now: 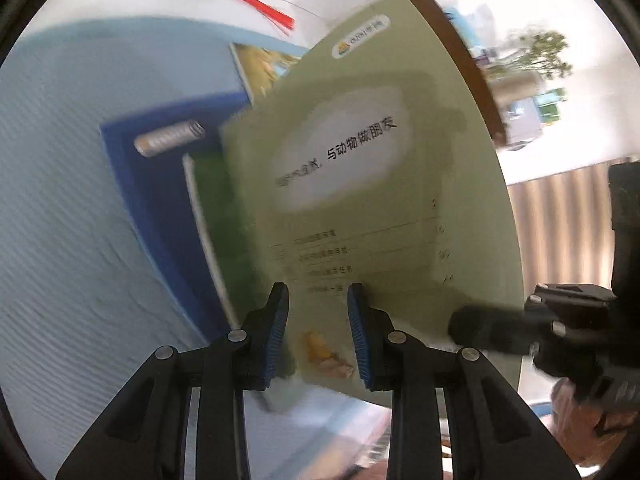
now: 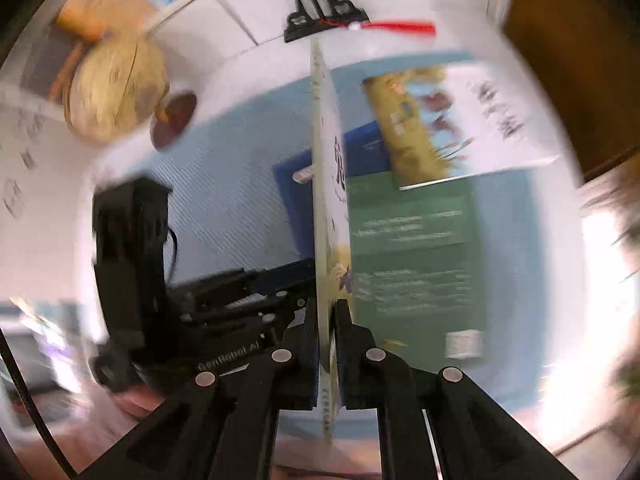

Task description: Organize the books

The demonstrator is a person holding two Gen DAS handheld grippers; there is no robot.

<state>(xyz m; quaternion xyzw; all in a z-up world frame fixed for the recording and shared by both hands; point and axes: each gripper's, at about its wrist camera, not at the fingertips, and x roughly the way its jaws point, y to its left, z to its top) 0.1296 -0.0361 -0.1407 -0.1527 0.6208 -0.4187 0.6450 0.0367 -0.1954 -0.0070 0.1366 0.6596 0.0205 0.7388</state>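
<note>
Books are being sorted on a pale blue textured mat point(image 1: 72, 184) laid over a white counter point(image 2: 248, 20). A thin pale-green paperback book point(image 1: 360, 168) is pinched along its lower edge by the right claw point(image 2: 329, 320), whose jaws are pressed tight on the cover, so the book is seen edge-on in the right wrist view and stands nearly upright, clear of the mat. The left claw point(image 1: 318, 320) is only slightly parted with nothing between its pads; the green page is seen just beyond them.

Lying flat beneath are a dark green book point(image 2: 412, 248), a dark blue book point(image 1: 160, 208) carrying a silver cylinder point(image 1: 170, 143), and a yellow-and-white picture book point(image 2: 460, 120) partly overlapping the green one.

For the step in hand, the lifted book is best kept vertical and steady, since a thin cover gripped at 1 edge is likely to flop. Support from the left claw on the free side would probably help before it is set down squarely on the stack.
</note>
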